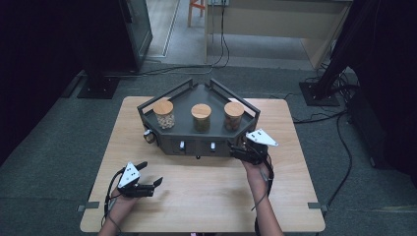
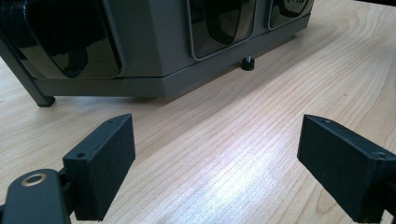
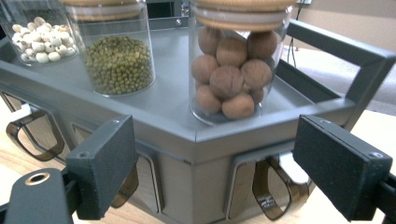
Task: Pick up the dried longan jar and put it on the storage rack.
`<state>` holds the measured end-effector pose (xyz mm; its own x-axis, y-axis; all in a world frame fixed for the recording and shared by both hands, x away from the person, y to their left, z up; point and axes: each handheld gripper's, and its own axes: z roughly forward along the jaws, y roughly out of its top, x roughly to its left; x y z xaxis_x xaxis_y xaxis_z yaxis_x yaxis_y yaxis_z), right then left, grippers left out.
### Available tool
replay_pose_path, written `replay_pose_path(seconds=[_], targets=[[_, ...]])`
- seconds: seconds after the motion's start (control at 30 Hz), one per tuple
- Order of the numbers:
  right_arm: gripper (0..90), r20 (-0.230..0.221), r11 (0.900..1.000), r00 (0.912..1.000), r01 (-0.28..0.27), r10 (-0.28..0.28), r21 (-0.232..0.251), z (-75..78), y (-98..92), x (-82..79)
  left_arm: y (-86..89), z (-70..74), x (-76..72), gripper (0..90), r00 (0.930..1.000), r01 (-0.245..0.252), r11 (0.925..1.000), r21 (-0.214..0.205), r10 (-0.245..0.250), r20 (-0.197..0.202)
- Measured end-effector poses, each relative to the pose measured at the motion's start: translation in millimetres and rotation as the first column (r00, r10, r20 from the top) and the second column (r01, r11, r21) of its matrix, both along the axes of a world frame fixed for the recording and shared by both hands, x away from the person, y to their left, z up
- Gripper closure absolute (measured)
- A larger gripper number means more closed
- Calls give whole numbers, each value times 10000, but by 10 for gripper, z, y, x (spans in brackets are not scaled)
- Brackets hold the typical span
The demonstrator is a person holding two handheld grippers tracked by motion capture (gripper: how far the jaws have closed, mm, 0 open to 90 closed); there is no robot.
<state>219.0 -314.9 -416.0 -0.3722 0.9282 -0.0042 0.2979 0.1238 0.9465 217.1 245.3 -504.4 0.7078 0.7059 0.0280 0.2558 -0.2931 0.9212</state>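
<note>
A grey angular stand (image 1: pixel 196 142) sits at the table's far middle and carries three wooden-lidded glass jars. The left jar (image 1: pixel 163 114) holds pale seeds, the middle jar (image 1: pixel 201 117) green beans, the right jar (image 1: pixel 233 115) brown nuts. My right gripper (image 1: pixel 239 149) hovers at the stand's front right corner, open. In the right gripper view its jaws (image 3: pixel 212 168) stand wide in front of the stand (image 3: pixel 177 112), just below the nut jar (image 3: pixel 233 70), with nothing pressed between them. My left gripper (image 1: pixel 150 173) rests low at the near left, open, with bare wood between its pads (image 2: pixel 215 158).
Dark translucent pull handles (image 3: pixel 275 191) hang in the stand's front faces. A small black knob (image 2: pixel 247 64) sticks out under the stand's front edge. The wooden table (image 1: pixel 206 196) lies between both hands. Cables and dark equipment stands ring the floor beyond.
</note>
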Motion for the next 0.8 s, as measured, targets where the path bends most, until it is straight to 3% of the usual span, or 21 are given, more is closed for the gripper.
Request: replay_pose_path(seconds=[0.3,0.43,0.6,0.8], targets=[[131,33,9989,9999,143,-145,450,-152,-70,-144,-8,-2,-2,108,10000,-6,10000,24,6,-21],[131,38,9961,9999,109,-112,874,-223,-131,-204,-12,-3,-2,109,10000,5,10000,41,-5,-24],[131,36,9989,9999,106,-108,450,-286,-143,-284,-12,-2,-3,109,10000,5,10000,56,-5,-25],[131,12,9985,9998,192,-192,512,-398,-203,-377,-18,0,0,108,10000,31,9999,116,-31,-26]])
